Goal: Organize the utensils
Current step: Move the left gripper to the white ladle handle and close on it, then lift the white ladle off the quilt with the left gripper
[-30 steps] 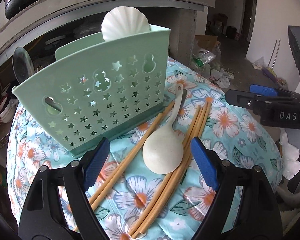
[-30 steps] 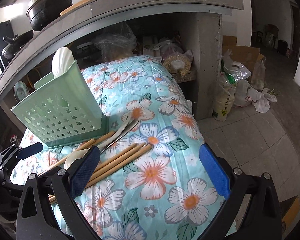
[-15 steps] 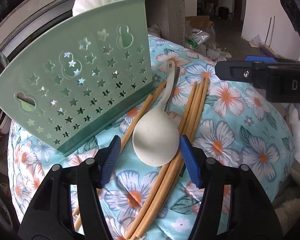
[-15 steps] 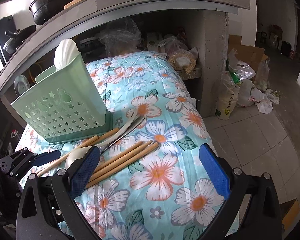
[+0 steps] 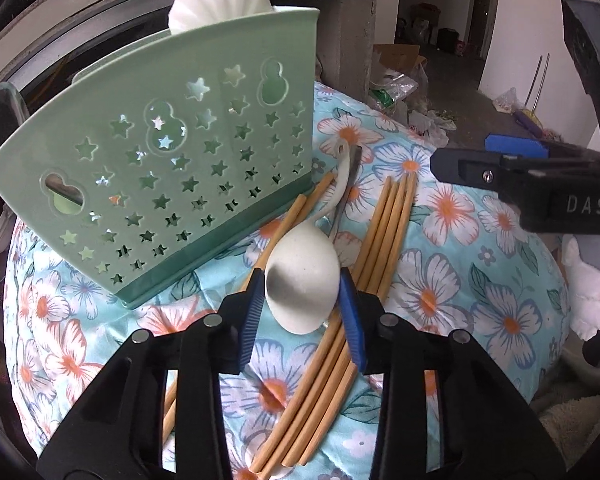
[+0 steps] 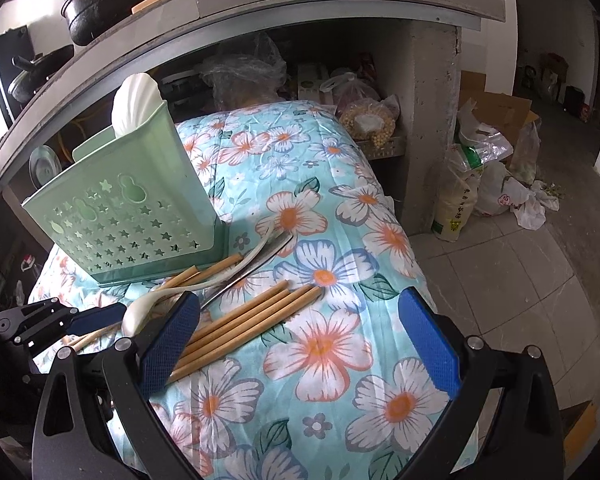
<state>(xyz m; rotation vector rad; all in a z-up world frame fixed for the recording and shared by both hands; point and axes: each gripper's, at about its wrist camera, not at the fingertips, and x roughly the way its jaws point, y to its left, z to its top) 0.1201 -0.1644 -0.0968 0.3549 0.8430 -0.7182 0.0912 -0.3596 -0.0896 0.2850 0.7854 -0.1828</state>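
Note:
A white spoon (image 5: 300, 280) lies bowl-down on the flowered cloth (image 5: 480, 300), across several bamboo chopsticks (image 5: 384, 240). My left gripper (image 5: 302, 304) is closing around the spoon's bowl, and both blue pads touch its sides. A grey metal handle (image 5: 350, 184) lies beside the spoon's stem. The green star-punched holder (image 5: 172, 184) stands upright just behind, with a white shell-shaped piece (image 5: 220, 4) sticking out of it. My right gripper (image 6: 300, 312) hangs open over the cloth beside the chopsticks (image 6: 252, 320), holding nothing.
A concrete counter (image 6: 340, 0) with pots on top overhangs the back. Bags and boxes (image 6: 484, 160) sit on the tiled floor to the right. The cloth drops off at its right edge. In the left wrist view the right gripper (image 5: 540, 184) hovers at the right.
The left gripper's jaws have narrowed from wide apart until the pads touch the spoon's bowl, and it has edged forward. The right gripper has stayed still.

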